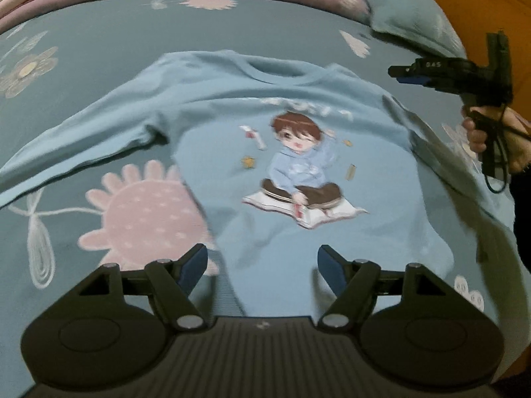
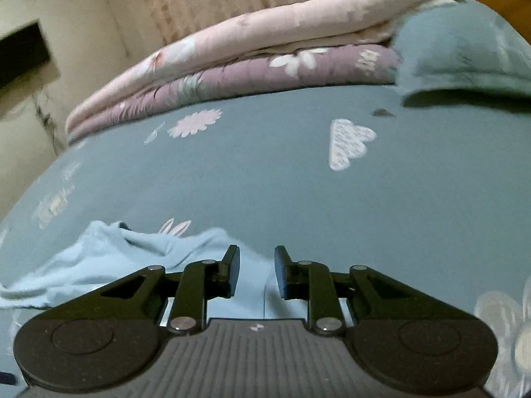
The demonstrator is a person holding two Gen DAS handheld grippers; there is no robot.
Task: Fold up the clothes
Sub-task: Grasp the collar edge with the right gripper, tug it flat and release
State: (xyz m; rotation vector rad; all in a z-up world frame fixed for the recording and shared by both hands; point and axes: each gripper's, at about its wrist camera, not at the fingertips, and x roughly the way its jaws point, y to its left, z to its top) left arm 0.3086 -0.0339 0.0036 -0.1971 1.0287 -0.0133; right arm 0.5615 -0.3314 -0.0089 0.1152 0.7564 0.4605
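Basically the blue shirt (image 1: 298,152) lies flat, print up, mid-frame on the bed (image 1: 99,66). Left hand-held gripper (image 1: 262,262) released over the hem; right hand-held gripper (image 2: 257,272) released, nothing held. Risk: pinching the bedsheet with the shirt, bunching the fold.

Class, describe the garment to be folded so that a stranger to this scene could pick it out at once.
Start from the teal bedsheet printed with pink flowers that covers the bed. Spread flat across its middle lies a pale blue long-sleeved shirt. Unlike the folded pink and purple quilts stacked behind, it carries a cartoon brown-haired child sitting on an open book.
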